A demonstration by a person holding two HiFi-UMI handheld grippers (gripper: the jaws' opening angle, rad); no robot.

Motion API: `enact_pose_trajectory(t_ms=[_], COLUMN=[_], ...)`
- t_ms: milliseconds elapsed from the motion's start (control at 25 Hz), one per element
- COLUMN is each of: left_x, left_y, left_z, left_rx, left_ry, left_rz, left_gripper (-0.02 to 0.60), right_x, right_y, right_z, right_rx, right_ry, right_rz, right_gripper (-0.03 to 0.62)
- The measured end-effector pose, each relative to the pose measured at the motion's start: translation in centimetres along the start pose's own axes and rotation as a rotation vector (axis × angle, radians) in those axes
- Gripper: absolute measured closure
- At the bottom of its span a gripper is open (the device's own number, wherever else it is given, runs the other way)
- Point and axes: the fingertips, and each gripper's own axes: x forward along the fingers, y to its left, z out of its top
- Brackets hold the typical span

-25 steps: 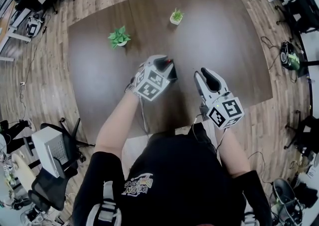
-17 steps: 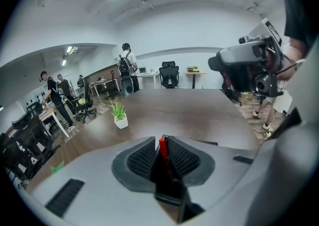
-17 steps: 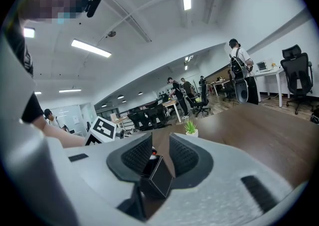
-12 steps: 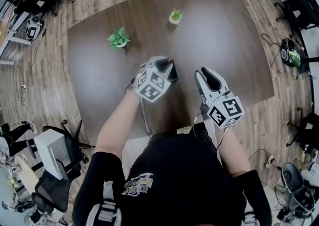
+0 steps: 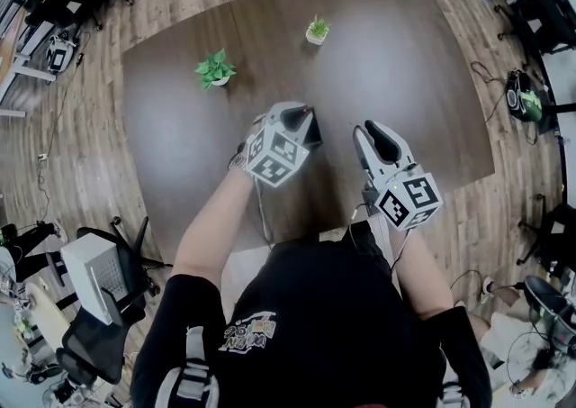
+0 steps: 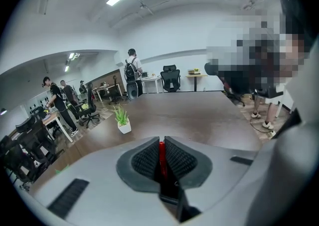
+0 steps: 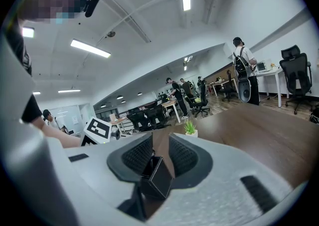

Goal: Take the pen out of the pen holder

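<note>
A red pen (image 6: 161, 156) stands upright between the black pads of my left gripper (image 6: 160, 142). Those jaws have just been closing, and both pads now press on the pen. Just under the pads the pen runs down into the black pen holder (image 6: 170, 196). From the head view, my left gripper (image 5: 304, 118) is over the middle of the table, with the pen's red tip (image 5: 309, 111) at its fingertips. My right gripper (image 5: 367, 134) hovers a little to the right, apart from the pen. Its jaws (image 7: 160, 142) stand wide, and only a black block shows low in the gap.
On the dark wooden table (image 5: 405, 64) stand two small potted plants, one at the far left (image 5: 214, 67) and one at the far middle (image 5: 318, 30). Office chairs, desks and people are around the room beyond the table. The table's near edge is close to the person's body.
The left gripper's jaws have drawn together round the red pen and its cube has rolled slightly. Both hands stay where they were.
</note>
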Motion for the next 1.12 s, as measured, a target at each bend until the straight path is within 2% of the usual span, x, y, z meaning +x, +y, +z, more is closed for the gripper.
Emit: enact_pose_trajectory(t_ms=[360,600,920,1120], left_x=[-2.0,-4.7,-9.7,-13.5], left_y=[0.5,1.4,3.2,2.6], left_z=[1.5,3.1,7.2,9.7], left_rx=[-0.026,-0.067,-0.200,-0.286], left_ry=[-0.080,-0.159,-0.339,-0.413], left_rz=[0.037,0.057,0.133,0.202], left_gripper=[0.554,0.554,0.555,0.555], right_x=[0.0,-0.5,-1.5,-3.4], right_y=[0.9,2.2,3.2,3.4], right_z=[0.3,0.8,2.2,3.4], right_rx=[-0.012,-0.033,-0.066,-0.090], right_ry=[-0.007,-0.019,-0.050,-0.070], right_rz=[0.010,0.012,0.033,0.081], right_gripper=[0.510,0.586,0.588,0.588])
